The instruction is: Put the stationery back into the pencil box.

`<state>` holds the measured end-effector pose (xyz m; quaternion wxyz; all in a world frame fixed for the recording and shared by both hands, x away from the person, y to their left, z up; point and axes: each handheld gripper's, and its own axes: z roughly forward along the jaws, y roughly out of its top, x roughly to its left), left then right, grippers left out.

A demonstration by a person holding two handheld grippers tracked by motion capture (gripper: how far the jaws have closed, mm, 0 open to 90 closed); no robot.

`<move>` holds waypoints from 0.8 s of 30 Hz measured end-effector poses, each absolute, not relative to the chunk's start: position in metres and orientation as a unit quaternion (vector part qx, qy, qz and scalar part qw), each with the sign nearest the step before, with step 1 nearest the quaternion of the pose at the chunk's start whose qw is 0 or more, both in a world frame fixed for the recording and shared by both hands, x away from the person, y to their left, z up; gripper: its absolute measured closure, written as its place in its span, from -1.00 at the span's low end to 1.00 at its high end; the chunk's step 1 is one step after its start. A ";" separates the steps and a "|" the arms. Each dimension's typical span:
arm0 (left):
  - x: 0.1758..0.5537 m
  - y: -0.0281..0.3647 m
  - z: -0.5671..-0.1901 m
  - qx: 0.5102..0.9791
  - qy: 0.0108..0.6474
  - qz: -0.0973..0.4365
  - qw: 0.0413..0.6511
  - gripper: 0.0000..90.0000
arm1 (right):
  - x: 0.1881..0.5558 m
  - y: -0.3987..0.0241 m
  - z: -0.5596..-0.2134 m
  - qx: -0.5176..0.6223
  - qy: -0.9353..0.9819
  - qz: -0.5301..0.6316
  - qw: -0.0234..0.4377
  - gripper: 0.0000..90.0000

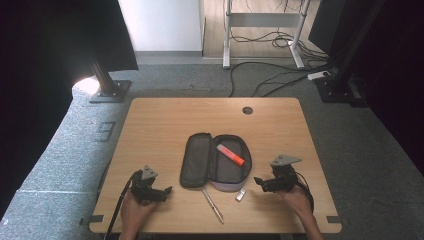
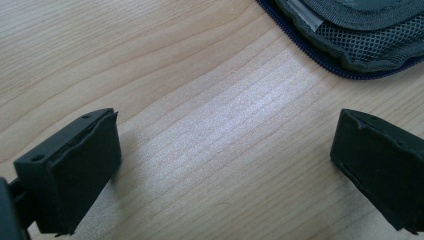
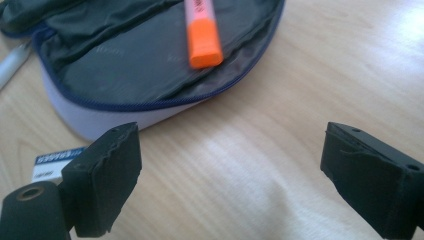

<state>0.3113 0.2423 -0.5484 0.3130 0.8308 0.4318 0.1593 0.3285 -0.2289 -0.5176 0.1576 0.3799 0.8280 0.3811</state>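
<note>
An open dark pencil case (image 1: pixel 202 161) lies in the middle of the wooden table (image 1: pixel 160 125), with an orange highlighter (image 1: pixel 230 154) in its right half. A silver pen (image 1: pixel 212 204) and a small white eraser (image 1: pixel 241 195) lie on the table just in front of the case. My left gripper (image 1: pixel 167 191) rests low at the case's front left, open over bare wood (image 2: pixel 225 150); a corner of the case (image 2: pixel 360 35) lies ahead of it. My right gripper (image 1: pixel 259 182) is open right of the eraser. Between its jaws (image 3: pixel 230 170) is bare wood, with the case (image 3: pixel 125 65), highlighter (image 3: pixel 202 30) and eraser (image 3: pixel 55 162) beyond.
The table has a round cable hole (image 1: pixel 247 110) at its back edge. Around the table is grey carpet, with cables (image 1: pixel 270 75) and stand feet (image 1: pixel 107 92) behind it. The pen's tip (image 3: pixel 12 57) shows beside the case in the right gripper view.
</note>
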 end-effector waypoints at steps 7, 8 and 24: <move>0.311 0.242 -0.548 0.831 0.432 0.159 0.313 -1.00 | 0.319 -0.224 -0.525 0.377 0.829 0.386 0.146 -0.80; 0.311 0.242 -0.548 0.831 0.432 0.159 0.313 -1.00 | 0.316 -0.222 -0.527 0.376 0.829 0.388 0.142 -0.80; 0.311 0.242 -0.548 0.831 0.432 0.159 0.313 -1.00 | 0.296 -0.194 -0.537 0.346 0.845 0.394 0.107 -0.80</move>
